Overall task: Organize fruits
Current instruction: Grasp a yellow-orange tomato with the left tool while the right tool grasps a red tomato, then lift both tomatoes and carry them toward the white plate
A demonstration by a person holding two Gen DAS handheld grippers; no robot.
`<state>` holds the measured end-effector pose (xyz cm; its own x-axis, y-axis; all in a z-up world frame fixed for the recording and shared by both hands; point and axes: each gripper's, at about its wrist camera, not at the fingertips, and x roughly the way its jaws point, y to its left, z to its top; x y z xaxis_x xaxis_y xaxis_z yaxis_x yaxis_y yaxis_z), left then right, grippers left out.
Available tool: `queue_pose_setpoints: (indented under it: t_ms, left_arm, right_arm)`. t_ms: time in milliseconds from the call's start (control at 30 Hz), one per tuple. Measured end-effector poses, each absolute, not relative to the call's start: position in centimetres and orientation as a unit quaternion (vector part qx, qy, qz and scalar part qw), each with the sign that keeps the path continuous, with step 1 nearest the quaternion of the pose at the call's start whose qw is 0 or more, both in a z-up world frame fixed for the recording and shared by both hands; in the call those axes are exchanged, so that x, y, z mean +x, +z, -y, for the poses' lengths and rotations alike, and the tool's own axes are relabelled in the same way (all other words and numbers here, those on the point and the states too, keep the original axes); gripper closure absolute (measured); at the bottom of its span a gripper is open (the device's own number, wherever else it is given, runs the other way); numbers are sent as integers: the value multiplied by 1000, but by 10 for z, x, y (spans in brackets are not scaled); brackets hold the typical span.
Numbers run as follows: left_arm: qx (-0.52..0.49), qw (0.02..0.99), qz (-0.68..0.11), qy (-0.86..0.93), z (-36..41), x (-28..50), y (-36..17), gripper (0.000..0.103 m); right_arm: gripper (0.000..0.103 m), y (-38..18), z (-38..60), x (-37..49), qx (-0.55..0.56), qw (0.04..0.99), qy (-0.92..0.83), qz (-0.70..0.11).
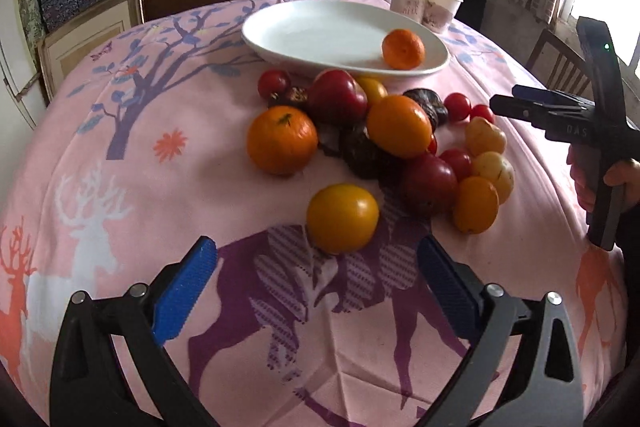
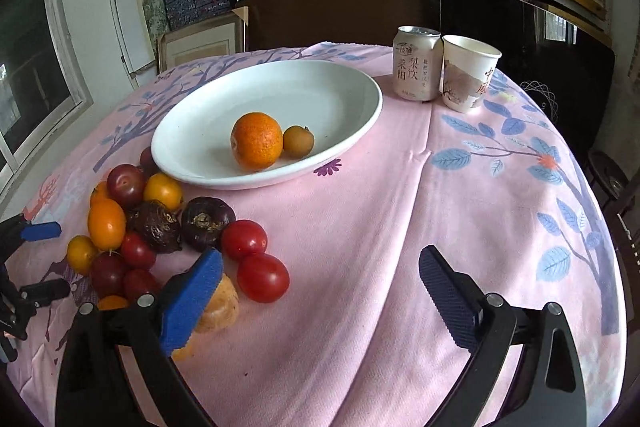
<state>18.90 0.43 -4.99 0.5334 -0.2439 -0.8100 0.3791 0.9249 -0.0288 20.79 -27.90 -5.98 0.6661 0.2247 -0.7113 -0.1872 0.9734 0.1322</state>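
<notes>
A white oval plate (image 1: 320, 35) (image 2: 320, 95) at the far side holds an orange (image 1: 403, 49) (image 2: 256, 141) and a small brown fruit (image 2: 298, 141). In front of it lies a pile of fruit (image 1: 400, 131) (image 2: 160, 223): oranges, red and yellow tomatoes, dark purple ones. My left gripper (image 1: 318, 287) (image 2: 44, 261) is open, with a yellow tomato (image 1: 342, 218) just past its fingertips, untouched. My right gripper (image 2: 320, 291) (image 1: 508, 103) is open over bare cloth at the pile's right side. A pale orange fruit (image 2: 222, 307) sits partly behind its left finger.
A drink can (image 2: 418, 63) (image 1: 408, 1) and a paper cup (image 2: 468, 77) (image 1: 442, 9) stand at the far right of the pink patterned tablecloth (image 2: 460, 207) (image 1: 120, 187). A hand (image 1: 618, 179) grips the right tool. Chairs and shelves stand beyond the table.
</notes>
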Motion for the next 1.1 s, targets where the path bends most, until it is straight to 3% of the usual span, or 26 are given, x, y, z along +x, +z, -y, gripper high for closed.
queue_pose_setpoints:
  t_ms: [133,200,233,267,400,533,567,900,1100]
  left_arm:
    - [111,865,-459,-172,9,201,-68,4]
    - [111,865,-453,-187,11,203,-66,5]
    - [114,865,-451,-188,11,204,-65,13]
    - [112,869,-443,-191,12,203,-63,28]
    - [124,870,-427,-213,16,196,-61,44]
    - [136,873,-418,-212,21,193,-59,65]
    - [135,873,-418,-214,21,194,-58,65]
    - [145,871,-417,-214,22,190,-58,65]
    - [136,870,-422,-218,20,190,-57,65]
  right_arm:
    - [11,-65,273,211,44,904,131,-406]
    - [26,-66,273,211,64,899,144,-409]
    - [29,-67,273,211,72,898,152,-408]
    - [35,-67,273,210,82,897,150,-407]
    - [67,-70,272,207,127,892,164,-401]
    - [72,-68,265,204,117,898,149,-397]
    - [76,-68,264,204,110,898,145,-401]
    - [77,-48,225,173,-70,938,48,-336]
    - [76,-53,223,163,-100,930,38,-351]
